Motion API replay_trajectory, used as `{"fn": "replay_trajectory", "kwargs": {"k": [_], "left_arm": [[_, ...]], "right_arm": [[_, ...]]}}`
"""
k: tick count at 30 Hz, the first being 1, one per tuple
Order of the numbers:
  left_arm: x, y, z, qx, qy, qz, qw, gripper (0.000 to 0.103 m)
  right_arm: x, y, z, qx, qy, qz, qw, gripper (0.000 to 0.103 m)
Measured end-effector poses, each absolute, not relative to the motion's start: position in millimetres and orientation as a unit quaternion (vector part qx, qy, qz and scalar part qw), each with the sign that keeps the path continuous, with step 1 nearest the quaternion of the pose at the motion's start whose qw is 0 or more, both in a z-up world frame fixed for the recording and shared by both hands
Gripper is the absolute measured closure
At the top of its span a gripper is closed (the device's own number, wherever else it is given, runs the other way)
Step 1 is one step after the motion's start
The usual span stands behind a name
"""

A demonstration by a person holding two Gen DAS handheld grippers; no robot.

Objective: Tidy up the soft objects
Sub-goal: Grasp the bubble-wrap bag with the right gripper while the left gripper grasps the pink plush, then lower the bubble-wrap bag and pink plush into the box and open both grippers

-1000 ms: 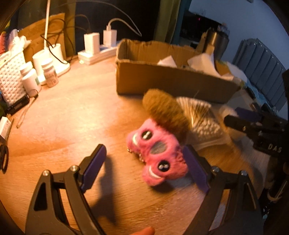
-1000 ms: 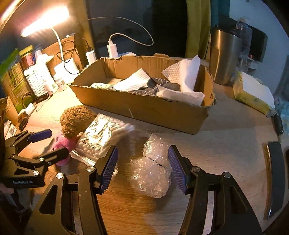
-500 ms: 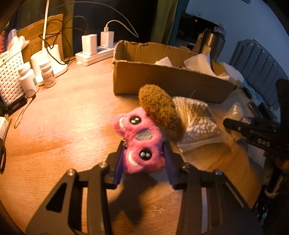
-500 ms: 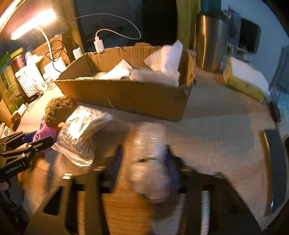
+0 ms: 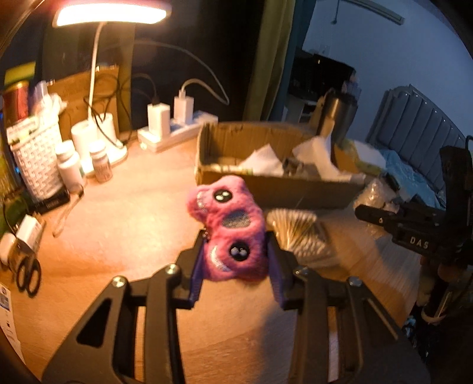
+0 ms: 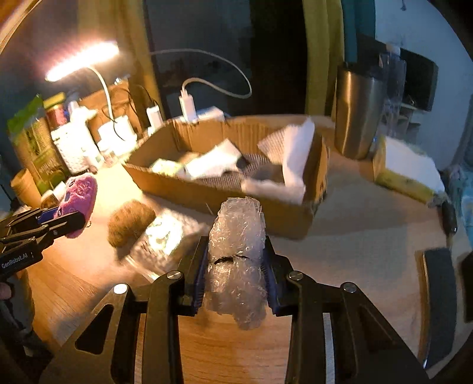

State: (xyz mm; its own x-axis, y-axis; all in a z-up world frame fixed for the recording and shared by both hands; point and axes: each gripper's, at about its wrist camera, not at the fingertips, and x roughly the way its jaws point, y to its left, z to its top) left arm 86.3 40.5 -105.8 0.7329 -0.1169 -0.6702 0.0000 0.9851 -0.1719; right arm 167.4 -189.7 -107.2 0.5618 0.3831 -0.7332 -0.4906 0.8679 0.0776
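My left gripper is shut on a fluffy pink toy with black button eyes, held above the wooden table. My right gripper is shut on a crumpled wad of clear bubble wrap, also lifted off the table. The pink toy and left gripper show at the left of the right wrist view. A brown fuzzy ball and a clear bag of cotton swabs lie on the table. Behind them stands an open cardboard box holding white tissues and cloths.
A lit desk lamp, power strip with chargers, pill bottles, a white basket and scissors crowd the table's left. A steel tumbler and a yellow tissue pack stand right of the box. A dark flat object lies at the right edge.
Both grippers went from open to shut, the left on the pink toy, the right on the bubble wrap. Both then rose off the table with their loads.
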Motion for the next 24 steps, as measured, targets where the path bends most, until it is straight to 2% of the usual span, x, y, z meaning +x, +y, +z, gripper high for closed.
{"fn": "replay_trajectory", "kwargs": {"k": [9,24], "left_arm": [[103.8,30.7,-77.9,-0.071,0.337,-0.034,0.938,0.065],[152.4,11.0,-60.9,-0.065,0.317,-0.028,0.946,0.065]], "right_arm": [[180.0,-194.8,-80.4,-0.062,0.366,0.262,0.891,0.068],[219.7,-204.1,-59.9,-0.058,0.334,0.287,0.896,0.068]]}}
